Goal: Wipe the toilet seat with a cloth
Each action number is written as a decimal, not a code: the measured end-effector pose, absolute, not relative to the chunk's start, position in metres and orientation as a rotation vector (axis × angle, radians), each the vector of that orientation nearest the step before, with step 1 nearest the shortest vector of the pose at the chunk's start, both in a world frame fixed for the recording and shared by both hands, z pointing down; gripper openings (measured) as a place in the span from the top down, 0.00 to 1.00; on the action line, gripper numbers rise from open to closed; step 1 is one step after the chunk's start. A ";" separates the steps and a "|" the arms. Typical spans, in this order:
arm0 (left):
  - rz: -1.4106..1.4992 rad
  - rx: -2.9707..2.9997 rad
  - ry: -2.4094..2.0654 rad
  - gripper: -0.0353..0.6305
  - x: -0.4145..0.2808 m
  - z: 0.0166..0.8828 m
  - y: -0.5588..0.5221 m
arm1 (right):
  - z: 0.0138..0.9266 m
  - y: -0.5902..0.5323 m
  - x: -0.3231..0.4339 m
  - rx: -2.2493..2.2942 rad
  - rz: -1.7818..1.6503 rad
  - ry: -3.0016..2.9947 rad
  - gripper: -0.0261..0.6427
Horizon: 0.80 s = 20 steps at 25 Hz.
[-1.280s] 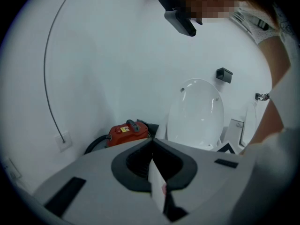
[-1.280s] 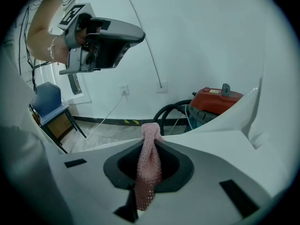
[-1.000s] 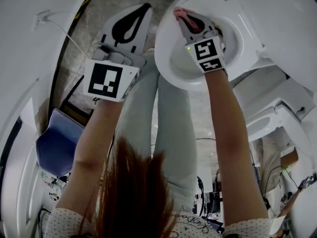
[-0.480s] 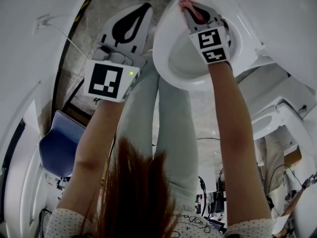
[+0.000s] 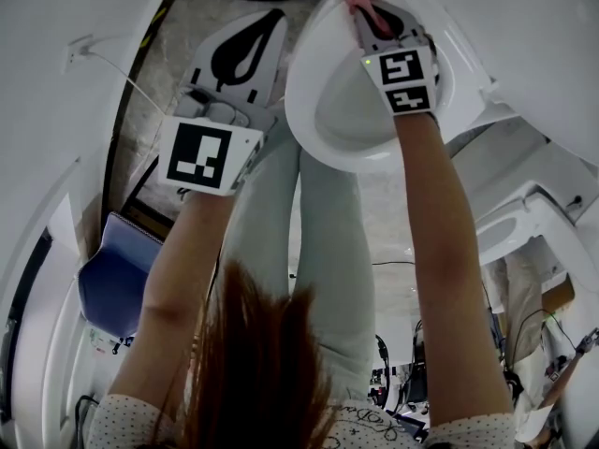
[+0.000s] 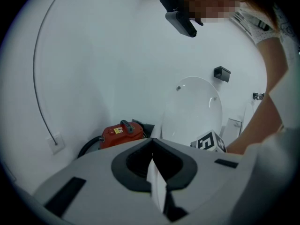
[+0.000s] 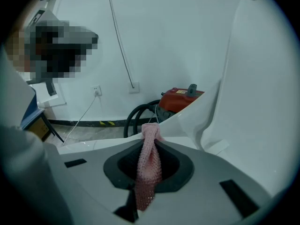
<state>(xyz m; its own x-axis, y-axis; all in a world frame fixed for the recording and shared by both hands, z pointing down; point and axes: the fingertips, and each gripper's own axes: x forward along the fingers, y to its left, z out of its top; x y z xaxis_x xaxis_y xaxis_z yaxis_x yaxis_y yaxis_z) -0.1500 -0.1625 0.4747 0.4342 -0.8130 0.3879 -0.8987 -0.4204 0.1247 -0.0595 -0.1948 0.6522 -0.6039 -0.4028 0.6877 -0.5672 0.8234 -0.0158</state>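
The white toilet seat (image 5: 304, 101) rings the bowl at the top middle of the head view, with its lid (image 5: 524, 26) raised at the right. My right gripper (image 5: 367, 12) reaches over the bowl and is shut on a pink knitted cloth (image 5: 360, 4), which touches the seat's far rim. In the right gripper view the cloth (image 7: 150, 163) hangs bunched between the jaws, its tip against the seat's rim (image 7: 187, 121). My left gripper (image 5: 271, 17) hovers over the floor, left of the seat. Its jaws are shut with nothing in them (image 6: 151, 144).
A red vacuum cleaner (image 7: 180, 97) with a black hose (image 7: 140, 114) stands by the wall behind the toilet. A cord runs to a wall socket (image 7: 97, 91). A blue object (image 5: 117, 274) lies at the left. The person's legs (image 5: 318, 223) stand before the bowl.
My right gripper has slid the pink cloth along the seat's far rim, up and to the right in the head view. The left gripper has stayed in place.
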 end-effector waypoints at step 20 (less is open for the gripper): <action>0.394 2.392 -1.439 0.94 -0.141 0.477 -0.159 | 0.649 -0.221 -0.025 0.934 0.381 -2.230 0.89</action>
